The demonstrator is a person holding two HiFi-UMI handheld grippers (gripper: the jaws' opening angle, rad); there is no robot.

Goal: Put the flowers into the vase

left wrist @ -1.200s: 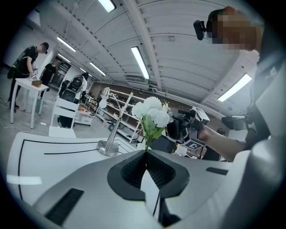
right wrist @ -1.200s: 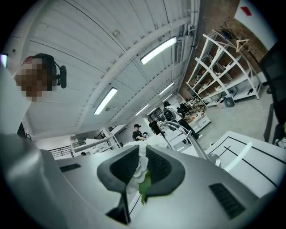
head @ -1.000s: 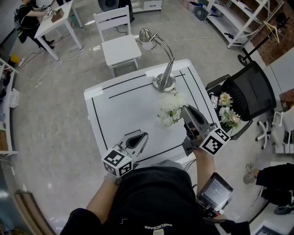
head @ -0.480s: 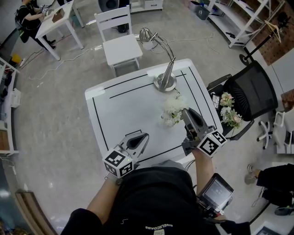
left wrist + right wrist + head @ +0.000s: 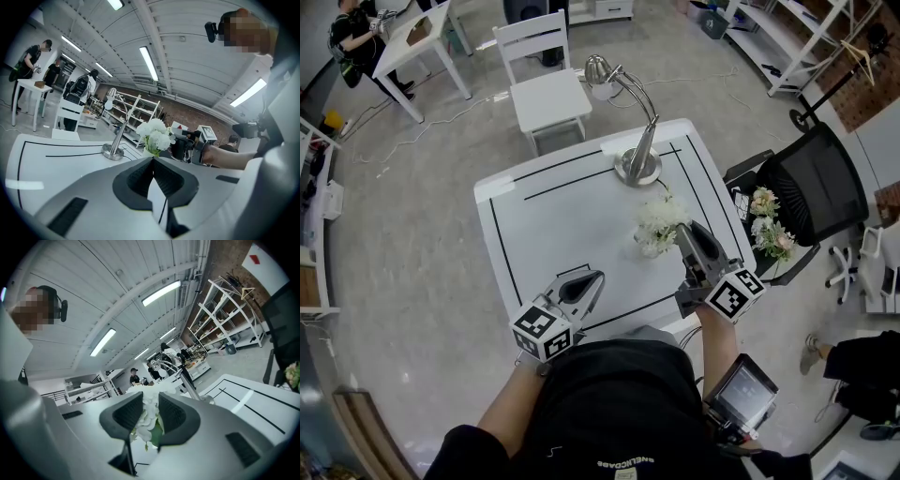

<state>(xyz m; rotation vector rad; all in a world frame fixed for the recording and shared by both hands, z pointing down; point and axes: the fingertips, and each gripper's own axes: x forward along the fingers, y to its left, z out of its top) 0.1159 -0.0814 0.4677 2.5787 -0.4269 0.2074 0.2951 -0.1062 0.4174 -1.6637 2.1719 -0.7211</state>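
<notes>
- Worktop [image 5: 562, 225]: white, centre of the head view. It carries a lamp [image 5: 637, 169] at its upper right and the task items right of centre.
- Chair [image 5: 811, 187]: black, at the right edge of the head view, off the worktop. A second bunch [image 5: 766, 225] of pale flowers lies on it, untouched. Judged as work remaining, if the task covers it.
- Right gripper [image 5: 684, 230]: lower right of the worktop, tips at the flowers. In the right gripper view, white blooms and a green leaf stand between the jaws. The jaws are opening and no longer look clamped on the stems.
- Left gripper [image 5: 592, 277]: lower centre, well apart from the task items. Jaws closed tip to tip, nothing between them.
- Flowers [image 5: 661, 220]: white bunch, standing upright just below the lamp.
- Vase [image 5: 148, 151]: pale, mid-frame in the left gripper view, directly under the blooms, mostly hidden.
- Status: this bunch appears seated in the vase, and release is under way. Withdrawal of the right gripper is left.
</notes>
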